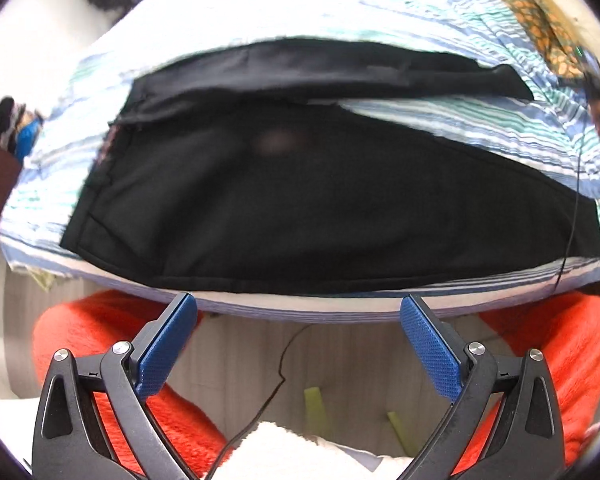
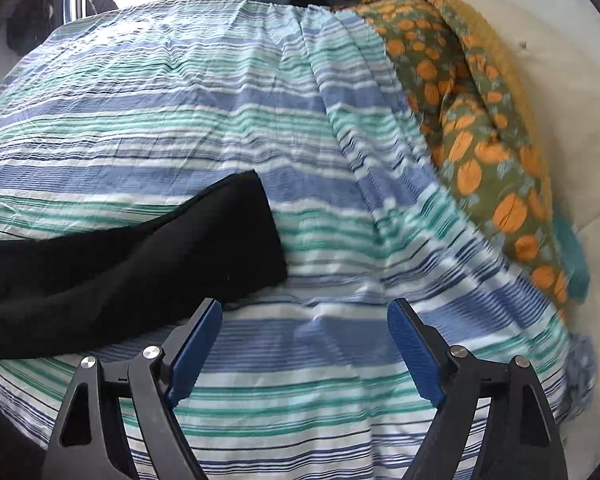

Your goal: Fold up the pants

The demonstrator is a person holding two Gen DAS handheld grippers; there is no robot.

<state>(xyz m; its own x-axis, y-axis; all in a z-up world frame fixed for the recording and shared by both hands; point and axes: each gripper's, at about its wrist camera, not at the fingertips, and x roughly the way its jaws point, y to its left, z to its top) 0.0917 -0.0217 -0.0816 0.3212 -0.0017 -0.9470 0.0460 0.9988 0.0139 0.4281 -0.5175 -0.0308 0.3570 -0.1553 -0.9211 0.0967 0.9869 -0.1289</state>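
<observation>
Your black fabric pants (image 1: 300, 200) lie lengthwise across the blue-and-green striped bedsheet (image 2: 260, 120). Both the left gripper (image 1: 298, 308) and right gripper (image 2: 304, 312) stand wide open, empty; the leg end lies just left of your right jaws.

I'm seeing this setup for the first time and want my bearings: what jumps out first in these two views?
The black pants dominate the left wrist view, spread flat across the striped sheet near the bed's front edge, with one leg end reaching into the right wrist view. A pumpkin-print blanket lies bunched at the right side of the bed. Both tongs, left and right, stand open and empty.
</observation>
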